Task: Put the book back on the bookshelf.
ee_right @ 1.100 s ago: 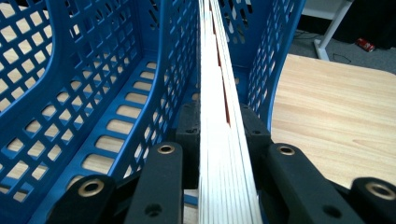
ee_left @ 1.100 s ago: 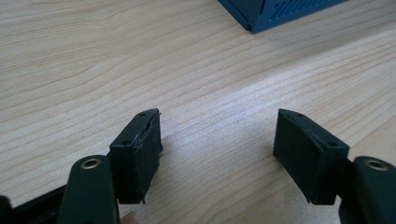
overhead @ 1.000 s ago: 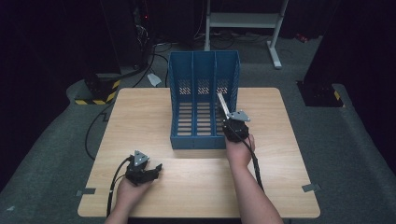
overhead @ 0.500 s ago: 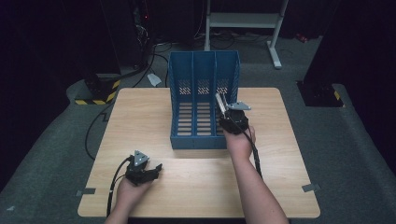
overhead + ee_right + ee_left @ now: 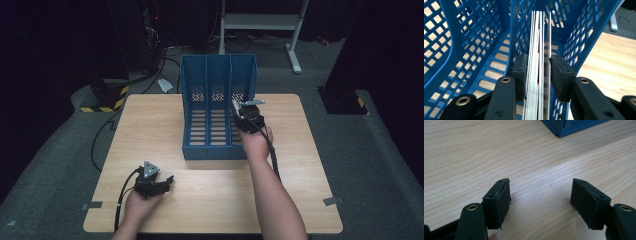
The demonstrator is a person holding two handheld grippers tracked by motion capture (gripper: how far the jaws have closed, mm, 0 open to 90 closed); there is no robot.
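Observation:
A blue three-slot file rack [image 5: 218, 115] stands on the wooden table [image 5: 150, 125], open side facing me. My right gripper [image 5: 245, 116] hovers over the rack's right slot. It is shut on a stack of thin white sheets [image 5: 538, 30] held edge-on between its pads [image 5: 520, 72]. The stack reaches into the right slot between the divider and the outer wall of the rack [image 5: 474, 50]. My left gripper [image 5: 166, 181] rests near the table's front left, open, with bare wood [image 5: 474, 150] between its jaws [image 5: 541, 187]. A corner of the rack [image 5: 574, 126] shows beyond it.
Grey tape marks [image 5: 333, 201] sit at the table's front corners. A yellow-and-black striped box [image 5: 102, 97] and black cables [image 5: 150, 80] lie on the floor at back left. A white metal stand [image 5: 260, 22] is behind the table.
My right gripper has moved away from me and over the rack, bringing the stack of sheets from a tilt to upright in the right slot. The left gripper has stayed put.

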